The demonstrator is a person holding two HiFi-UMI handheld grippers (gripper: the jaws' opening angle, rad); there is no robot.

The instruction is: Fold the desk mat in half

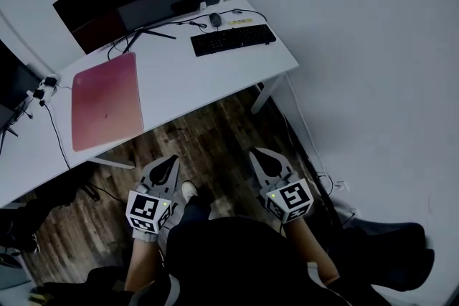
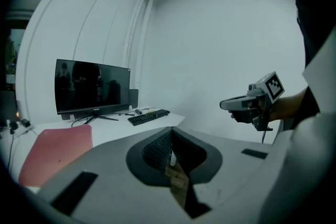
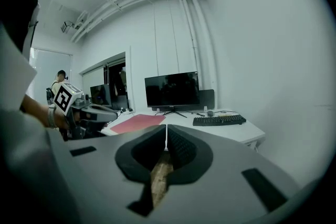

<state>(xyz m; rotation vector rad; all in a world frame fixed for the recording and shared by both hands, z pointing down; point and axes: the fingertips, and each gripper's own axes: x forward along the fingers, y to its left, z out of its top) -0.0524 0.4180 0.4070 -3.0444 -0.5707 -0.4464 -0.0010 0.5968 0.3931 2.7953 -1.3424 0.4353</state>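
A pink desk mat (image 1: 106, 99) lies flat on the white desk (image 1: 208, 75), left of the keyboard; it also shows in the left gripper view as the pink mat (image 2: 52, 152) and in the right gripper view as the mat (image 3: 137, 123). My left gripper (image 1: 169, 163) and right gripper (image 1: 262, 156) hang side by side over the wooden floor, well short of the desk's near edge. Both are shut with nothing between the jaws. In their own views the left gripper (image 2: 170, 134) and right gripper (image 3: 166, 131) point toward the desk.
A black keyboard (image 1: 233, 39), a mouse (image 1: 215, 18) and a dark monitor (image 1: 125, 0) stand at the back of the desk. Cables and a plug (image 1: 43, 89) trail off its left end. A desk leg (image 1: 267, 91) and dark bags on the floor flank me.
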